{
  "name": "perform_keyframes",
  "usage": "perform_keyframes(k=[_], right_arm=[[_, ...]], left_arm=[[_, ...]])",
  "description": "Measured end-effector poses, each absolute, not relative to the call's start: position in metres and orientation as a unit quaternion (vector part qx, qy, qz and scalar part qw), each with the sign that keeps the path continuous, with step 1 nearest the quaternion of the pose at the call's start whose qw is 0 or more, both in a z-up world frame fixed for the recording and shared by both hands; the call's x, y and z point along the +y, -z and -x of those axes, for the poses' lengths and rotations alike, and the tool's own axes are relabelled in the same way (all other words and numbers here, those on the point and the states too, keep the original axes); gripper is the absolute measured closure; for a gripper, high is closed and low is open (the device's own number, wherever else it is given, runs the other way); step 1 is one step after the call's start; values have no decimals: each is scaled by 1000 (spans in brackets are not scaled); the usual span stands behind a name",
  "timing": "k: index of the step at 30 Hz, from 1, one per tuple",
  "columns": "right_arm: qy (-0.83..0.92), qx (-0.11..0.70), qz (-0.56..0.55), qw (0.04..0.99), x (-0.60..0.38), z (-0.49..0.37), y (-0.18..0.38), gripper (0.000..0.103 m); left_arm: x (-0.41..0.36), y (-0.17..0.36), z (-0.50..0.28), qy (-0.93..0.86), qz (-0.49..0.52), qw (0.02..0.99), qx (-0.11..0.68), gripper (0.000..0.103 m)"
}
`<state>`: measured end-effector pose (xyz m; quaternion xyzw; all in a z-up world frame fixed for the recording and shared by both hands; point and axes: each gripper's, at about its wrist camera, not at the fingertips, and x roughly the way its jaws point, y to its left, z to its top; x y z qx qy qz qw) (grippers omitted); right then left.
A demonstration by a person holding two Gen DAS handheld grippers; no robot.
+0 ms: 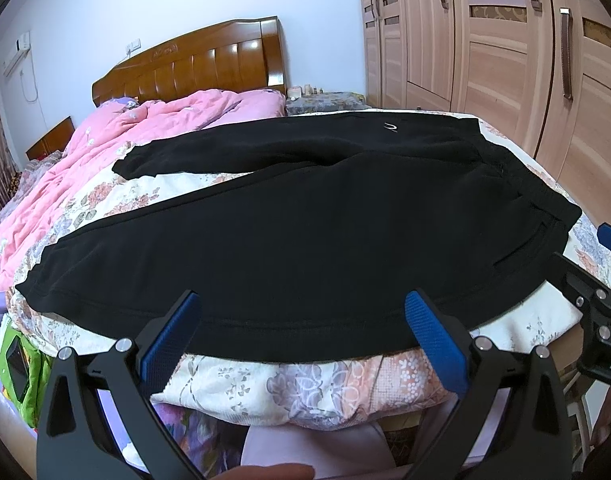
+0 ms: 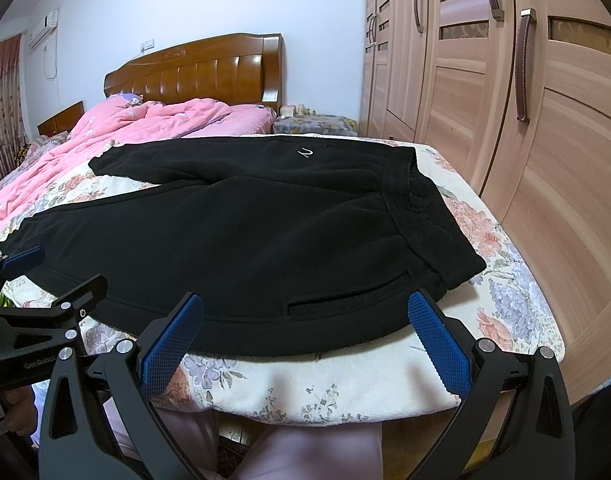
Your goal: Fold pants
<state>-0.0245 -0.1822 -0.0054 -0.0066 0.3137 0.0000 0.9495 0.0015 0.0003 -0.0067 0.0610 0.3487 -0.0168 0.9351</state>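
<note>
— Both jaws stand wide apart, with nothing between them: the left gripper (image 1: 301, 300) and the right gripper (image 2: 305, 304) each hang at the near edge of the black pants (image 1: 305, 232).

— Where do the pants lie?

— Spread flat on the floral bedspread (image 2: 501, 248), waistband toward the wardrobe (image 2: 545, 140), legs toward the pink quilt (image 1: 153, 124).

— Anything hard to make out?

— The dark cloth swallows its own folds; the pocket slit (image 2: 345, 298) shows clearly only from the right wrist. A small white logo (image 2: 305, 153) is too small to read.

— And the left wrist view?

— It alone shows the near leg's cuff end (image 1: 33, 288) uncovered. In the right view, the left gripper partly covers that end.
</note>
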Motion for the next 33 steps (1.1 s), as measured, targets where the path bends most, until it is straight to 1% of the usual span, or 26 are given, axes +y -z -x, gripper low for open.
perform_keyframes(k=[33], right_arm=[[0,316,5,949,-182,25,7,4]], left_arm=[[1,9,1,18,-60,933,354,1]])
